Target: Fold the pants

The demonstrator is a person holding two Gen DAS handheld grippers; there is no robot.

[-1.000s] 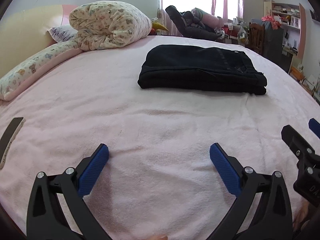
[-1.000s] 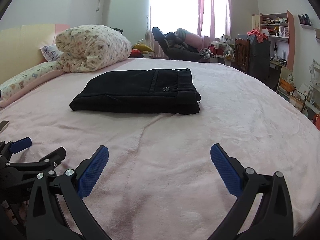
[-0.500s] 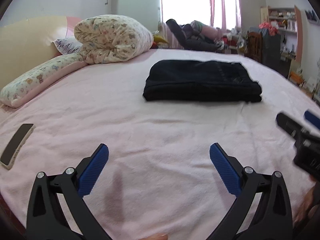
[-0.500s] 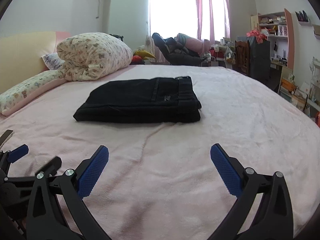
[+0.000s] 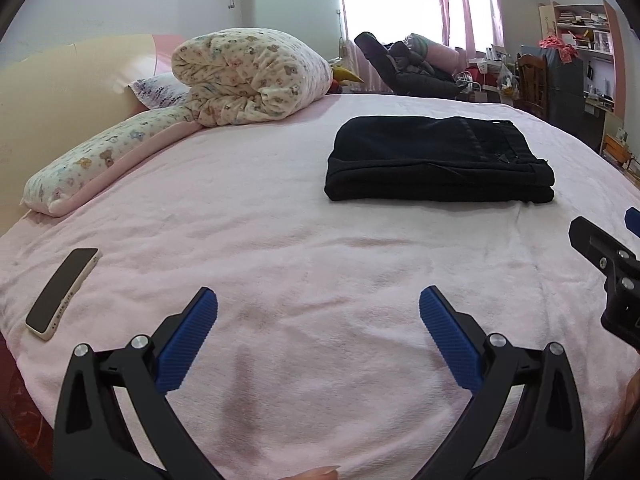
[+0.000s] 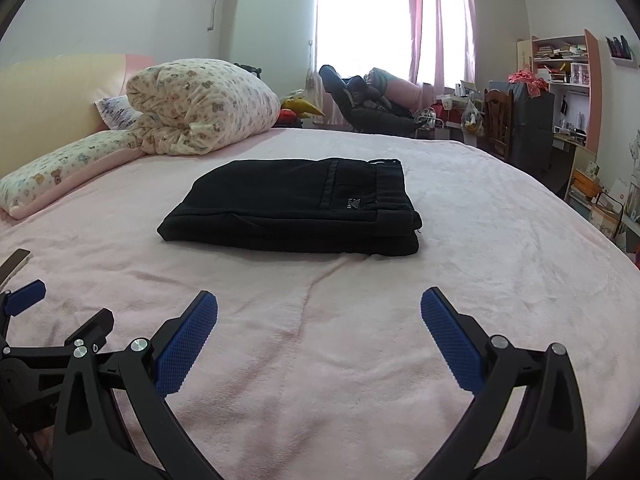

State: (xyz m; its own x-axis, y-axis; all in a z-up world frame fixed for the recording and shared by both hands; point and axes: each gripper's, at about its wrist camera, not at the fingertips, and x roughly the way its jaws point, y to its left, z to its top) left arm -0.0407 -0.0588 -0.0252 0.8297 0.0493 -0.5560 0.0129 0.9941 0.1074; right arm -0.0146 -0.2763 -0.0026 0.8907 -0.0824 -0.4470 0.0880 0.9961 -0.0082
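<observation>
The black pants point(image 5: 436, 160) lie folded into a flat rectangle in the middle of the pink bed point(image 5: 280, 240); they also show in the right wrist view point(image 6: 296, 204). My left gripper point(image 5: 318, 308) is open and empty, low over the blanket near the front edge, well short of the pants. My right gripper point(image 6: 318, 308) is open and empty, also short of the pants. Each gripper shows at the edge of the other's view.
A phone point(image 5: 62, 294) lies on the bed at the front left. A rolled floral quilt point(image 5: 252, 76) and a long pillow point(image 5: 104, 160) sit at the head end. A cluttered desk and shelves point(image 6: 560, 92) stand beyond the bed's right side.
Both grippers have drawn back and up from the pants, which now look smaller and farther away. More of the phone has come into view. The pants have not moved.
</observation>
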